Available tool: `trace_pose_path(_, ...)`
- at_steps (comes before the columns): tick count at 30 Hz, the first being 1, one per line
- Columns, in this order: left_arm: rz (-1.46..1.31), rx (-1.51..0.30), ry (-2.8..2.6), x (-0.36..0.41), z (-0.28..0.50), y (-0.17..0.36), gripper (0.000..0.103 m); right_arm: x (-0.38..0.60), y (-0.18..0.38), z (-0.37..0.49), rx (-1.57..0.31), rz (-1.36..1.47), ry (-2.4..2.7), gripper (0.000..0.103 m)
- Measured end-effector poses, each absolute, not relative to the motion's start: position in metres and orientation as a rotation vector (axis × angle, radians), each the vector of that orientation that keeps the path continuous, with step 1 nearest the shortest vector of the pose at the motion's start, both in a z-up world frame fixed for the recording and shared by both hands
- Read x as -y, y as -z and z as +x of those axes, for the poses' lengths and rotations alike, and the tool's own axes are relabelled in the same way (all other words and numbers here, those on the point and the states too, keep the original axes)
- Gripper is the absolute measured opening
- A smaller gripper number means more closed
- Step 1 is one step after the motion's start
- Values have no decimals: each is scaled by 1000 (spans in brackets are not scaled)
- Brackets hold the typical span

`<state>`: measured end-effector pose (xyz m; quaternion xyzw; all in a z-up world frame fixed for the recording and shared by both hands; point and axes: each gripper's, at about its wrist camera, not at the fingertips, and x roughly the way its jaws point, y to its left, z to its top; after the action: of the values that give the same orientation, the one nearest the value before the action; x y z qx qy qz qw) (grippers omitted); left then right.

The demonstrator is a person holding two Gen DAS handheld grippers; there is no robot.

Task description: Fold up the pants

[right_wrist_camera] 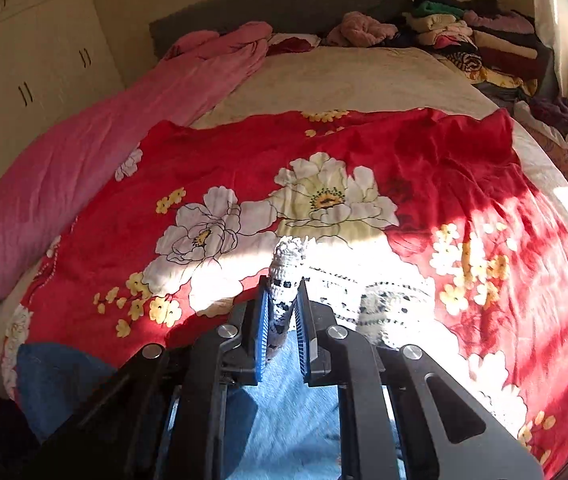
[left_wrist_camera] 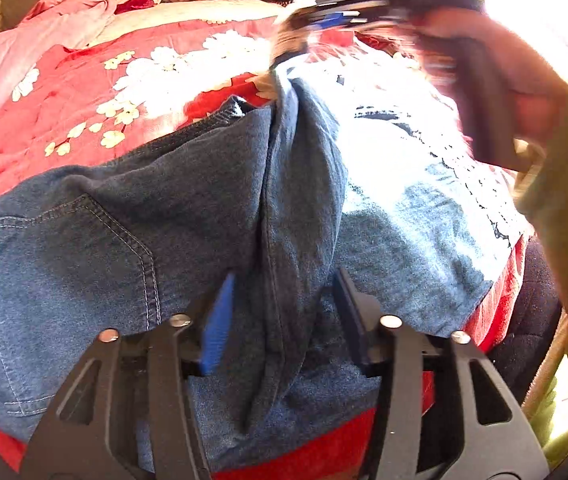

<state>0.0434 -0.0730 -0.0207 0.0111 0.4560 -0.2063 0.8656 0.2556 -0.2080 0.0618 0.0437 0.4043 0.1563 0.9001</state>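
Blue denim pants lie on a red floral blanket, back pocket at the left and a raised centre ridge of cloth. My left gripper is open, its fingers on either side of that ridge near the waist. My right gripper is shut on the white lace-trimmed hem of a pant leg and holds it up; it shows blurred in the left wrist view. The sunlit leg runs toward it.
A pink quilt lies along the bed's left side. Piled folded clothes sit at the far right by the headboard. White wardrobes stand at the left. A person's sleeve is at the right.
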Motion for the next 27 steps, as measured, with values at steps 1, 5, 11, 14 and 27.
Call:
trace_pose_path(1, 24, -951, 429, 74, 43, 20, 44, 222, -68, 246, -817, 110, -328, 11)
trace_pose_path(5, 37, -923, 420, 75, 39, 15, 41, 272, -83, 204, -778, 195, -311, 11)
trace_pose_path(11, 70, -905, 459, 77, 35, 10, 0, 335, -82, 136, -747, 295, -255, 11)
trace_pose_path(14, 107, -876, 472, 79, 26, 2, 0, 360, -71, 100, -766, 350, -237, 11)
trace_pose_path(27, 228, -861, 481, 87, -4, 2, 0, 386, -3, 28, -936, 452, -174, 11)
